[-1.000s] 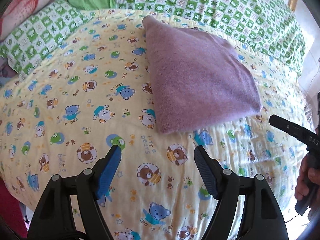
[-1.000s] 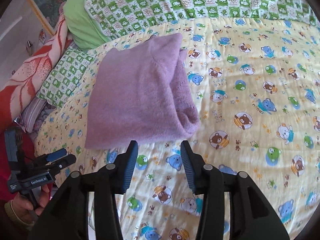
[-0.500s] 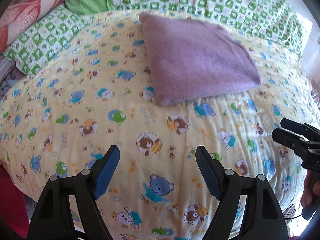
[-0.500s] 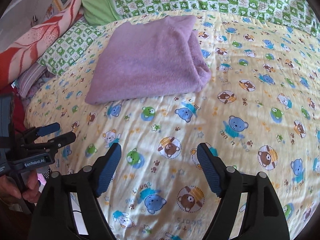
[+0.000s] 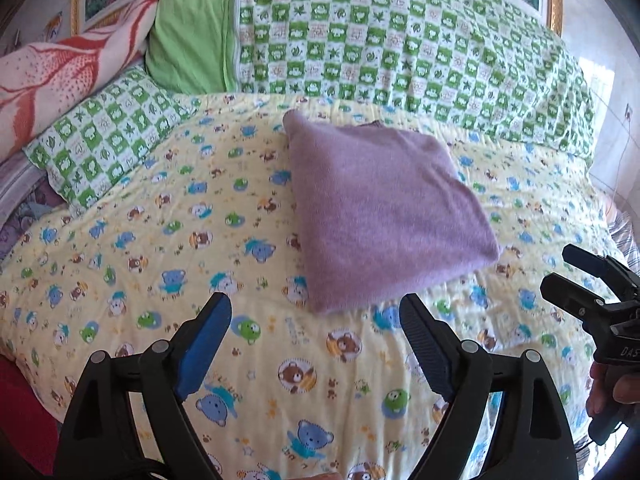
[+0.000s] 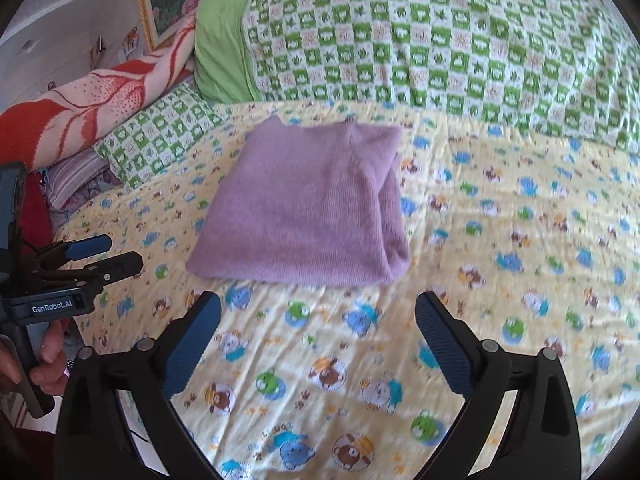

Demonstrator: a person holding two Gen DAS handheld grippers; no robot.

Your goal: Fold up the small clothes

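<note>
— Two grippers, both empty: left gripper (image 5: 316, 344) and right gripper (image 6: 318, 344) hang near the folded purple garment (image 5: 380, 216), jaws opening, nothing between them.

— Risks?

— That garment lies on the bear-print quilt (image 5: 160, 240), just below the green checked pillow (image 5: 400, 48). A finger catching its loose edge could undo the fold.

— Containers?

— None in view.

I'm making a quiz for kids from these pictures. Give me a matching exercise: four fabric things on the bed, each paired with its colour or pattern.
Things:
1. folded garment
2. bedsheet
3. quilt
4. blanket

Looks:
A. green and white checks
B. plain purple
C. red and cream
D. yellow with cartoon bears

Pairs: 1-B, 2-D, 3-A, 4-C
</note>
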